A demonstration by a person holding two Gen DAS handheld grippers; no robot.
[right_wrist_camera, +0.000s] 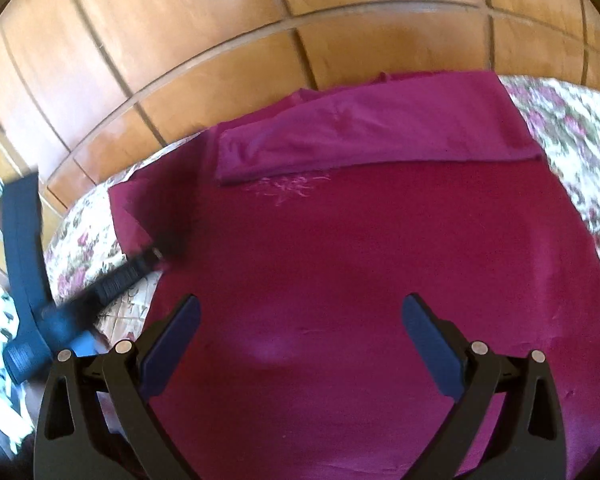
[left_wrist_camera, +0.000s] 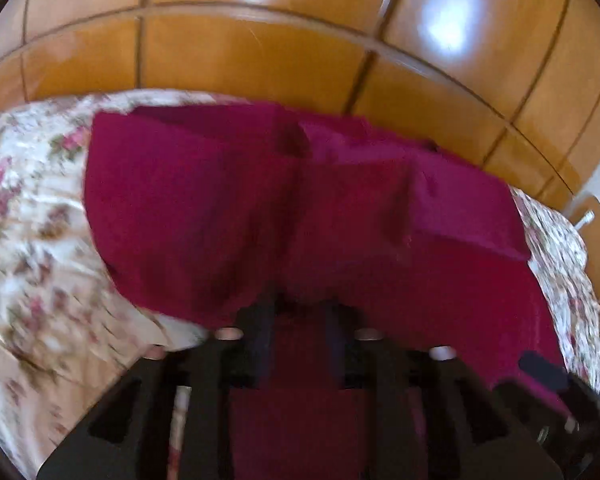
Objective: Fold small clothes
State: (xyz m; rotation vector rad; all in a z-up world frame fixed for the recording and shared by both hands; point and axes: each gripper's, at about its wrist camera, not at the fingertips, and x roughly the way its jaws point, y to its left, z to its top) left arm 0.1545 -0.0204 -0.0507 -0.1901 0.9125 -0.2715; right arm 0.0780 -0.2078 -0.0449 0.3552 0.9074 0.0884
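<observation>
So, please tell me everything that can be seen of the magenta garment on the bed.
The magenta garment looks like soft knit cloth, spread mostly flat on the floral bedspread. Its far part is folded over into a lighter band, with faint pale stitching below the fold. The left gripper is shut on one edge, bunching and lifting the cloth. The right gripper hangs open above it.

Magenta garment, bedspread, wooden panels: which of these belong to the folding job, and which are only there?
Job:
- magenta garment
- left gripper, shut on its edge
- right gripper, open above it

Only there:
- floral bedspread
- wooden panels
</observation>
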